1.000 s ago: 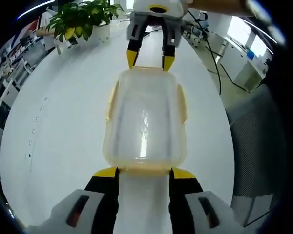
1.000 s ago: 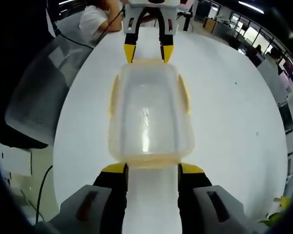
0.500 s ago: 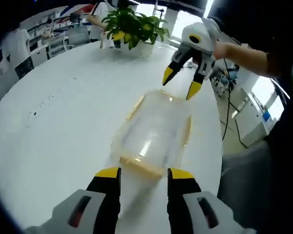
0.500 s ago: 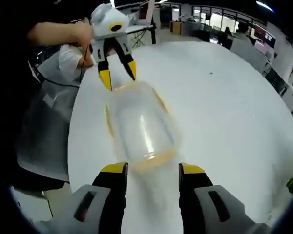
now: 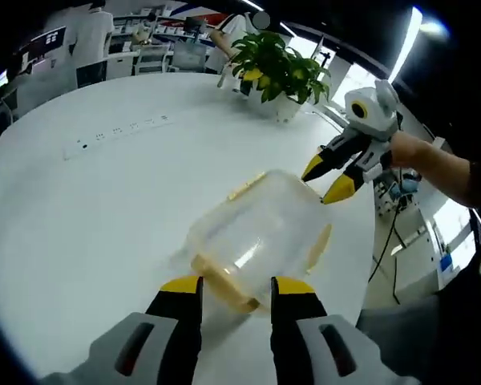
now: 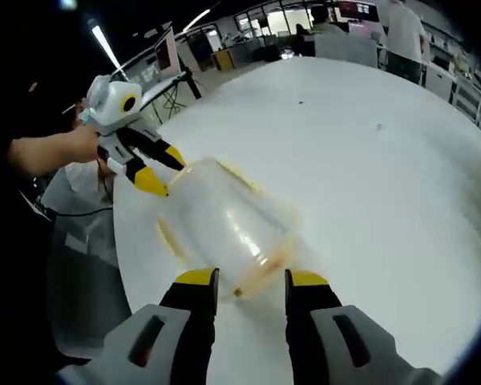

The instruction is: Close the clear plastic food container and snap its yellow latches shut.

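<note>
The clear plastic container point(image 5: 260, 228) lies on the white table point(image 5: 80, 208), skewed across the left gripper view. Yellow latches show at its near end point(image 5: 223, 285), its right side point(image 5: 319, 245) and its far edge point(image 5: 247, 186). My left gripper point(image 5: 236, 287) is open, its tips either side of the near latch. My right gripper point(image 5: 327, 180), held by a hand, is open at the far right corner. In the right gripper view the container point(image 6: 224, 220) lies just ahead of my open right gripper point(image 6: 251, 279). My left gripper point(image 6: 162, 168) sits at its far left corner.
A potted plant point(image 5: 276, 68) stands at the back of the table, with a row of small sockets point(image 5: 116, 132) in the tabletop. The table edge point(image 5: 369, 241) runs close to the container's right. A grey chair point(image 6: 76, 241) and office desks lie beyond. People stand far off.
Both views have swung and tilted. The container now lies on a diagonal, and the opposite gripper sits off to the side of its far end instead of straight ahead.
</note>
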The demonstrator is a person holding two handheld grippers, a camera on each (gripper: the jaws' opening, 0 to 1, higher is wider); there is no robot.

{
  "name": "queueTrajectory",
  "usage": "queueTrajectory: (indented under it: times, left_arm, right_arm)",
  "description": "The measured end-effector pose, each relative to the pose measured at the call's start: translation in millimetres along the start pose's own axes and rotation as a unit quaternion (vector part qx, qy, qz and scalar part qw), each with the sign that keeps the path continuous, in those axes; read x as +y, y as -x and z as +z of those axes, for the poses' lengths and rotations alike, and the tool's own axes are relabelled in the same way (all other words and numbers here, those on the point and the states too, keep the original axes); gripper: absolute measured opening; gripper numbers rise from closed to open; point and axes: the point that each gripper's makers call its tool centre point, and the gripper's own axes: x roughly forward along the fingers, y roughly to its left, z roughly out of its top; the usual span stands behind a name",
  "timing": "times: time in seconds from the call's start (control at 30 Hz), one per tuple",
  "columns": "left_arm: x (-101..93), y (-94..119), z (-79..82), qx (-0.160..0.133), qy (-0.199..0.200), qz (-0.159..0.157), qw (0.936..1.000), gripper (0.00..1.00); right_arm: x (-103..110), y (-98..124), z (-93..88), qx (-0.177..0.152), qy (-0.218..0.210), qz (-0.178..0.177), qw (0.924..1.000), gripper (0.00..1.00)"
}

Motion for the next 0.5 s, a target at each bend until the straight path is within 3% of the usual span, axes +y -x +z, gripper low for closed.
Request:
queueTrajectory:
  times: [0.07, 0.13, 0.33, 0.43, 0.5]
  left_arm:
    - [0.0, -0.4, 0.4, -0.003, 0.004, 0.002, 1.0, 0.26]
    - [0.4, -1.7, -0.2, -0.01, 0.033, 0.008, 0.9994, 0.25]
    - [0.7, -2.3, -0.9, -0.02, 0.055, 0.011, 0.9982, 0.22]
    - [-1.6, -0.8, -5.0, -0.007, 0.073, 0.007, 0.9973, 0.18]
    - [-3.1, -1.0, -2.0, -0.008, 0.064, 0.007, 0.9979, 0.18]
  right_arm:
    - [1.8, -1.5, -1.1, -0.002, -0.026, 0.0, 0.9997, 0.29]
    - [0.7, -1.0, -3.2, -0.004, -0.033, 0.008, 0.9994, 0.29]
    - [3.1, -2.4, -1.9, -0.005, -0.01, 0.018, 0.9998, 0.27]
    - [4.3, -5.3, -0.6, 0.011, 0.004, 0.019, 0.9998, 0.25]
    - [3.9, -6.2, -0.5, 0.025, 0.009, 0.03, 0.9992, 0.23]
